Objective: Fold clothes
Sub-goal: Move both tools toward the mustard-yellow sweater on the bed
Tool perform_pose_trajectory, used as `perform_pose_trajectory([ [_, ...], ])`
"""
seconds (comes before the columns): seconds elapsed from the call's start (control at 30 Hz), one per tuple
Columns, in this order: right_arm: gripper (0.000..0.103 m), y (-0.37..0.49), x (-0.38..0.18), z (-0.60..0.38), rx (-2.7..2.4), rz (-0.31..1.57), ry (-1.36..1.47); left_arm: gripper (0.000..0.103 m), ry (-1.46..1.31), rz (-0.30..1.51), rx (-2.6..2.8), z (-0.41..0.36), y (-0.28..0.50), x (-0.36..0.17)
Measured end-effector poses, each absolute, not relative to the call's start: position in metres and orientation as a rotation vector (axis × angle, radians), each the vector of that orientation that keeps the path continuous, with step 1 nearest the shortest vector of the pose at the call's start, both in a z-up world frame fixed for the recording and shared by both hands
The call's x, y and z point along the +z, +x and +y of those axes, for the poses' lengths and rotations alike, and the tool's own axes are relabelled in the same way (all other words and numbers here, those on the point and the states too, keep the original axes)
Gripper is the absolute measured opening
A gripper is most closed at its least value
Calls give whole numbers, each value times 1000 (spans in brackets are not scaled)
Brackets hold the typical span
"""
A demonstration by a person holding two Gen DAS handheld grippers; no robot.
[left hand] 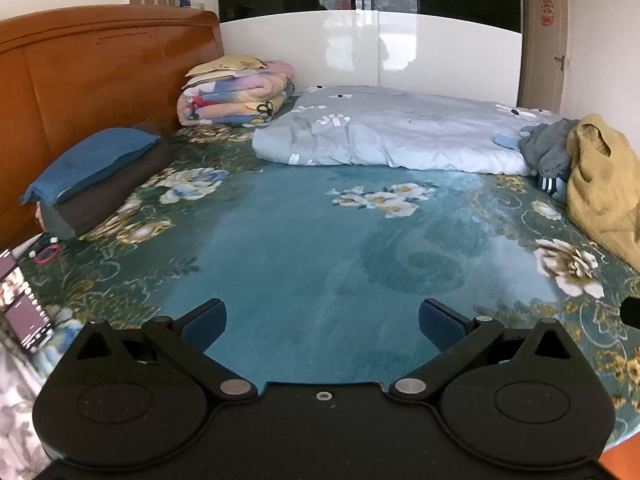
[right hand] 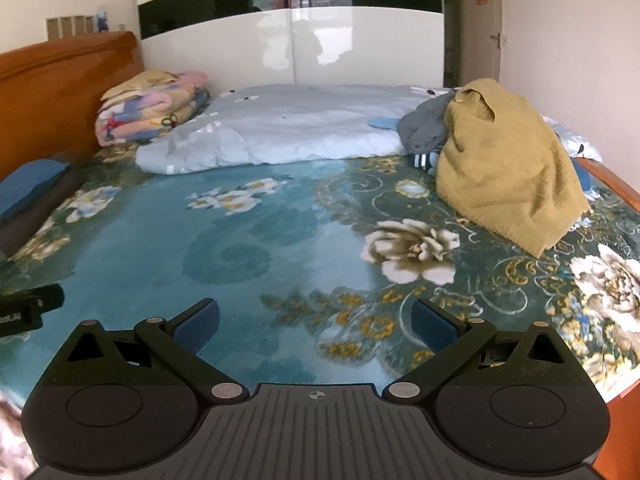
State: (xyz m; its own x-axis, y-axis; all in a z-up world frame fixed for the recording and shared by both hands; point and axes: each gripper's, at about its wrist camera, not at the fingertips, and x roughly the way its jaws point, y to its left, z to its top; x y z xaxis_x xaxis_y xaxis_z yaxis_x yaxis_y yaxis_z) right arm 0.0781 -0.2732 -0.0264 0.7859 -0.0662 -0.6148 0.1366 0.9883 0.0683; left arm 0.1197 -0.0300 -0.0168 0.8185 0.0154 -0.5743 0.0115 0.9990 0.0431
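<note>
Clothes (right hand: 508, 160) lie heaped well ahead and right of both pairs of wide-spread, empty fingers, the yellow garment (left hand: 604, 184) draping toward the right gripper (right hand: 316, 320); left gripper (left hand: 322, 322) farther.

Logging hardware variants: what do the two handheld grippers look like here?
Both alike: left gripper and right gripper have matte black bodies with round side housings, silver pivot pins, black linkage arms and blue finger pads. The right's base is ribbed grey with a crosshair mark.
</note>
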Motion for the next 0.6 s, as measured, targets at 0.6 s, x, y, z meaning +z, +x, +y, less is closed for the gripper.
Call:
perform_pose_trajectory([
  [0.6, 103, 184, -53, -346, -234, 613, 103, 102, -19, 582, -96, -66, 235, -36],
])
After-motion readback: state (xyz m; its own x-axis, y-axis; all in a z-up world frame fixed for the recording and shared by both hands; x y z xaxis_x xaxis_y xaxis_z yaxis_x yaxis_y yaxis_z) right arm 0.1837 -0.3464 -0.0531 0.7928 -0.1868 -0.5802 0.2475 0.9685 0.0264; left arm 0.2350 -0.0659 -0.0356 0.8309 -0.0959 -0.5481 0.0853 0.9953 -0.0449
